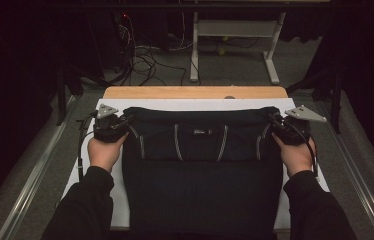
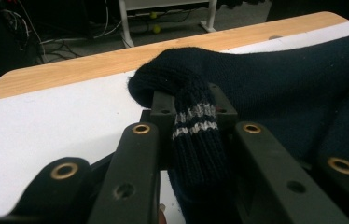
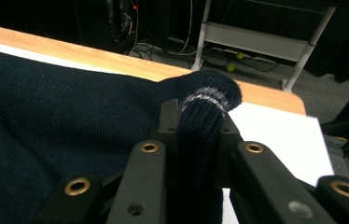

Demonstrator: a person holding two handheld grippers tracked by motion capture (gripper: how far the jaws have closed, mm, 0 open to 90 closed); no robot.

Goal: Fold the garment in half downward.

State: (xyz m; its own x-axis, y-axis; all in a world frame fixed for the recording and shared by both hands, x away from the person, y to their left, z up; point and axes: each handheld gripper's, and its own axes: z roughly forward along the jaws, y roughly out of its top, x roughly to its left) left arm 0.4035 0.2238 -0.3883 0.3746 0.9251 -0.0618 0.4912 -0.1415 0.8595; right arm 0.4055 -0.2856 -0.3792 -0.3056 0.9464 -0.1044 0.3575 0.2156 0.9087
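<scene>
Forearms enter at 6 o'clock; left gripper and right gripper each pinch a sweater corner at 9 and 3. Fold in progress; next, carry both corners evenly.

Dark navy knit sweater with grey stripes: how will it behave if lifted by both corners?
Dark navy knit sweater probably floppy: its edge bunches and droops over the left tongs and the right tongs. The middle likely sags. Ribbed knit looks grippy, so slipping seems unlikely.

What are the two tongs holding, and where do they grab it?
Both hold the dark sweater. The left tongs pinch its left corner, the right tongs its right corner, each at a striped edge.
</scene>
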